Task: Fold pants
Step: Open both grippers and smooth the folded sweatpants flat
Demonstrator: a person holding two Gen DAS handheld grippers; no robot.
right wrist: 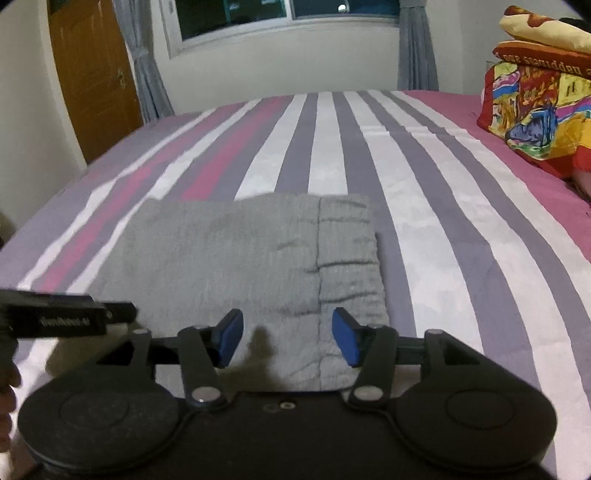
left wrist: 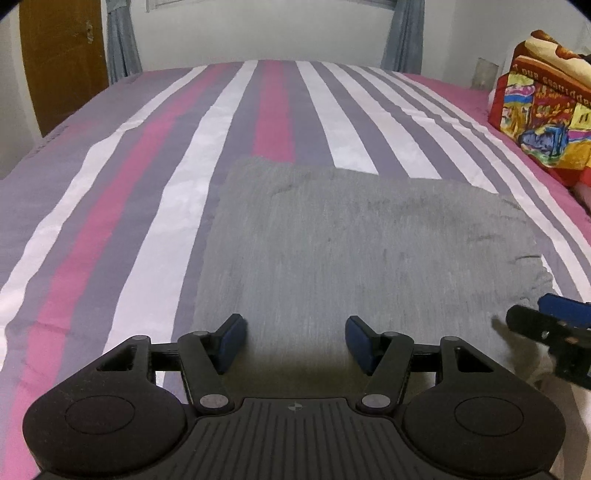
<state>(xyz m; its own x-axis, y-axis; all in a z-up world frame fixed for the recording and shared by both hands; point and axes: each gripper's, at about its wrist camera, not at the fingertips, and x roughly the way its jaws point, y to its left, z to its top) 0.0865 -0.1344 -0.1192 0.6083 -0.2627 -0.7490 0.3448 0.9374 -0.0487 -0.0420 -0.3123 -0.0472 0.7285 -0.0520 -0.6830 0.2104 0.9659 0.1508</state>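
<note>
The grey pants [left wrist: 354, 251] lie folded into a flat rectangle on the striped bed, with the ribbed waistband [right wrist: 347, 266] along their right side in the right wrist view. My left gripper [left wrist: 295, 341] hovers over the near left part of the pants [right wrist: 221, 258], open, nothing between its blue pads. My right gripper [right wrist: 288, 338] hangs over the near edge by the waistband seam, open and empty too. Each gripper shows in the other's view: the right gripper [left wrist: 554, 332] at the right edge, the left gripper [right wrist: 70, 317] at the left edge.
The bed [left wrist: 147, 184] carries a pink, white and purple striped sheet [right wrist: 461, 240]. A stack of colourful folded blankets [left wrist: 546, 110] sits at the far right blankets [right wrist: 539, 96]. A brown door [right wrist: 92, 74], curtains [right wrist: 147, 74] and a window [right wrist: 288, 14] stand beyond the bed.
</note>
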